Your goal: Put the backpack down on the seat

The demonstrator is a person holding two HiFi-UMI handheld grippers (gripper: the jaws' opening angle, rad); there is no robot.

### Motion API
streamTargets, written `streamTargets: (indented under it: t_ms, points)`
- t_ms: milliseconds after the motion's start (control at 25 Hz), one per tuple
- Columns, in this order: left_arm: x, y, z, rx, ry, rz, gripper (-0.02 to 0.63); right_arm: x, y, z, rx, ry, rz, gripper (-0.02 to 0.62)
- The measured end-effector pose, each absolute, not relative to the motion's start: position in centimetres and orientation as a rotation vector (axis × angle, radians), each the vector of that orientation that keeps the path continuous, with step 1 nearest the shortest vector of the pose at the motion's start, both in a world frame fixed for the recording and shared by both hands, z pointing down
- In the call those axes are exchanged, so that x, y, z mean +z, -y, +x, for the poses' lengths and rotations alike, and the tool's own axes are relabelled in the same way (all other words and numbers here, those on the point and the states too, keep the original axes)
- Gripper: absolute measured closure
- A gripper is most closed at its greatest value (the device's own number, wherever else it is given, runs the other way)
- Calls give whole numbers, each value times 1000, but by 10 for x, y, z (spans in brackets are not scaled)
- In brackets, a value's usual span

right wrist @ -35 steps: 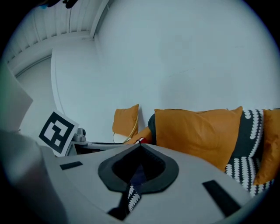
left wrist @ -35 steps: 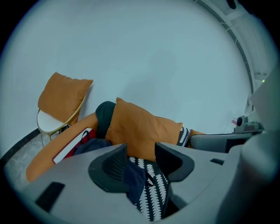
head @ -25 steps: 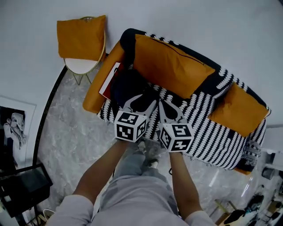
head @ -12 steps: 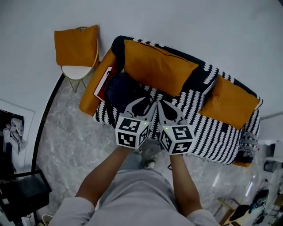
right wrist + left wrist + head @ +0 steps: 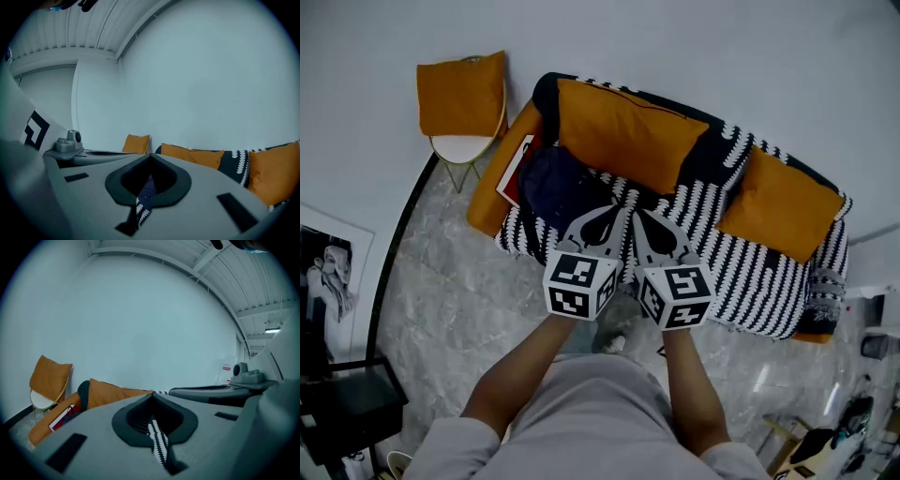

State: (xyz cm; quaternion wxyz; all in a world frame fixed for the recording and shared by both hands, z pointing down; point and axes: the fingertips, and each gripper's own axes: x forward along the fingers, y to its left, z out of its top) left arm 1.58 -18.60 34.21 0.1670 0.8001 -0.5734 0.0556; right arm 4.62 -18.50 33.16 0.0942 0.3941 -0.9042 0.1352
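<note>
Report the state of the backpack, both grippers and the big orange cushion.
backpack: lying on the sofa seat, free of both grippers.
left gripper: shut, nothing between its jaws.
right gripper: shut, nothing between its jaws.
big orange cushion: propped against the sofa back.
</note>
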Motion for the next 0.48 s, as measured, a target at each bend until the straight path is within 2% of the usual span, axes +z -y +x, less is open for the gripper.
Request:
streamTargets:
  t_ms: [480]
  points:
    - [340,163,34,148,1645,2266,601,332,160,64,367,2669,1160,594]
